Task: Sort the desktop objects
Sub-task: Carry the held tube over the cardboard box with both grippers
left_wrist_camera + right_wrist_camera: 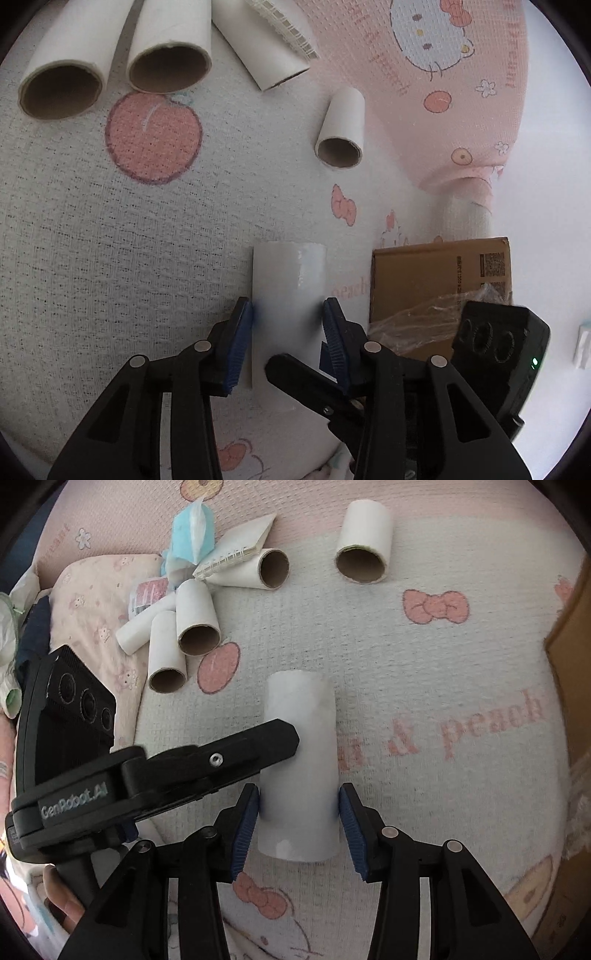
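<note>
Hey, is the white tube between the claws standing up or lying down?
Lying down. The white tube rests lengthwise on the blanket, its long side facing the camera, between the right claw pads.

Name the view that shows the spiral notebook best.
The right wrist view: the spiral notebook lies there whole, wire binding and cover visible, resting on a cardboard tube. The left wrist view catches only a corner of it at the top edge.

A white tube (301,771) lies flat between the right gripper's (300,818) pads; more tubes (195,622) lie beyond, left.
</note>
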### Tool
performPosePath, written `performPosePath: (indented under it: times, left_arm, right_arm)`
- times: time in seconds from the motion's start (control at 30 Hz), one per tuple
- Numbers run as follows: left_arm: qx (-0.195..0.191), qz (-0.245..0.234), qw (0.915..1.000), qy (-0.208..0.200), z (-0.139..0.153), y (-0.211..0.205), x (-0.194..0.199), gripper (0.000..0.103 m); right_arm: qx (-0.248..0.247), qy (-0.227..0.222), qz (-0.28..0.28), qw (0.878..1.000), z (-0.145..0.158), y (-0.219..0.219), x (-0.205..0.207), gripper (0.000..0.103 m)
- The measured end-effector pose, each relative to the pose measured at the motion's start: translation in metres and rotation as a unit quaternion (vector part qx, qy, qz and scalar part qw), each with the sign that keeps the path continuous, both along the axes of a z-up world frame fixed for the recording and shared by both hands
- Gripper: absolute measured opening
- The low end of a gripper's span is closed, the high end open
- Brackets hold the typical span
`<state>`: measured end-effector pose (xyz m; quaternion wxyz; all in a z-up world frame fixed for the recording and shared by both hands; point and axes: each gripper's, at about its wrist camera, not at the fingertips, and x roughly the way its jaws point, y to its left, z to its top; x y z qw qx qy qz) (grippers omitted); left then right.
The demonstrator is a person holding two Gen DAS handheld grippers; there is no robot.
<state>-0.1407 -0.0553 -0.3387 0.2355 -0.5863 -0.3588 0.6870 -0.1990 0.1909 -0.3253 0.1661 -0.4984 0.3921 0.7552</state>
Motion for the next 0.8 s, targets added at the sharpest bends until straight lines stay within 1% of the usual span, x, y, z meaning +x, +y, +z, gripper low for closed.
performPosePath:
  times: [0.07, 0.27, 0.37, 0.47, 0.57, 0.67, 0.8]
  left_arm:
    - [-0.002, 0.001, 1.0000, 0.005, 0.001, 0.001, 0.001, 0.043]
    - [0.002, 0.003, 1.0000, 0.007, 0.004, -0.002, 0.004, 0.042]
    - [-0.001, -0.003, 0.9997, 0.024, 0.017, -0.002, 0.007, 0.042]
    - [-0.001, -0.013, 0.9988, 0.048, 0.035, -0.003, 0.007, 0.043]
    - [0.003, -0.017, 0.9980, 0.061, 0.055, -0.004, 0.006, 0.043]
    - [0.005, -0.016, 0.9968, 0.078, 0.080, -0.004, 0.006, 0.042]
    - [-0.009, -0.022, 0.9933, 0.113, 0.119, 0.004, 0.008, 0.043]
  right_arm:
    - [-0.013, 0.000, 0.000, 1.000, -0.006, 0.002, -0.003, 0.043]
    - [0.014, -0.001, 0.020, 1.000, -0.003, -0.007, -0.009, 0.042]
    - [0.026, 0.005, 0.021, 0.999, 0.006, -0.012, -0.008, 0.042]
    - [0.043, 0.021, 0.021, 0.999, 0.023, -0.016, -0.007, 0.042]
    - [0.060, 0.035, 0.025, 0.997, 0.042, -0.017, -0.004, 0.042]
    - [0.083, 0.054, 0.030, 0.995, 0.067, -0.018, 0.001, 0.042]
    - [0.120, 0.071, 0.034, 0.990, 0.100, -0.023, 0.006, 0.042]
